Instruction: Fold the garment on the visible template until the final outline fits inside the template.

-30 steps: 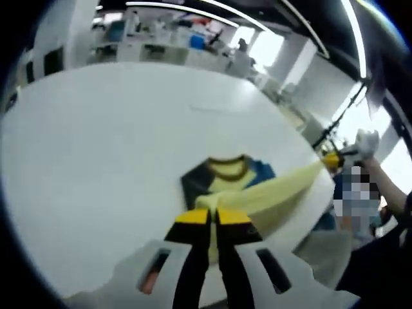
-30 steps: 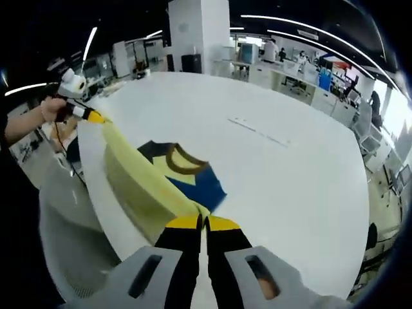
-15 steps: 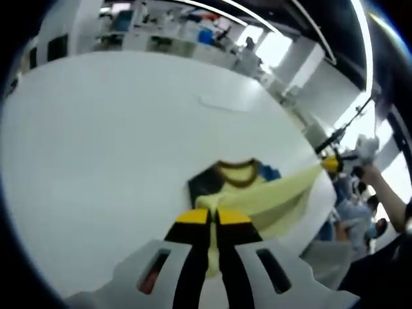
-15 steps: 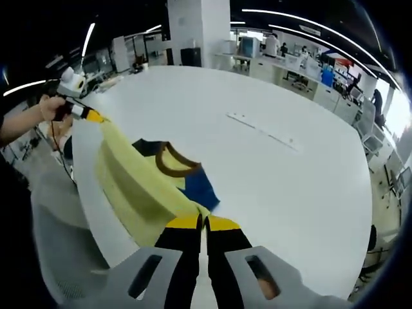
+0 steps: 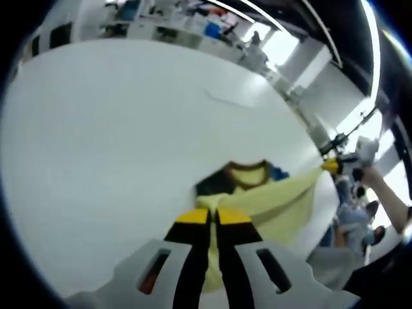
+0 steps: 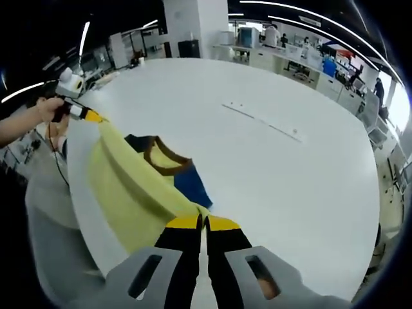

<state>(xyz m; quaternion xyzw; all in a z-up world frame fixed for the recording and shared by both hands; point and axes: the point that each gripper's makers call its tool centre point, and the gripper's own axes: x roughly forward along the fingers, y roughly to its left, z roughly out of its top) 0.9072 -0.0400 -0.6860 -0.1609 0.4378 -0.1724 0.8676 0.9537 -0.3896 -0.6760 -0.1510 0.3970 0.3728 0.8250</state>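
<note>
R gripper jaws clamp yellow garment hem, L gripper holds far corner

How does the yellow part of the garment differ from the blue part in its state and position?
The yellow part is lifted and stretched between the left gripper and right gripper; the blue part lies flat on the table. The yellow part looks larger, the blue smaller. Both belong to one garment.

1. Bright, even light comes from long ceiling strips.
2. Window glare washes out the far end.
3. The white counter shines; left gripper view is softly blurred.
4. Edges bend strongly.
</note>
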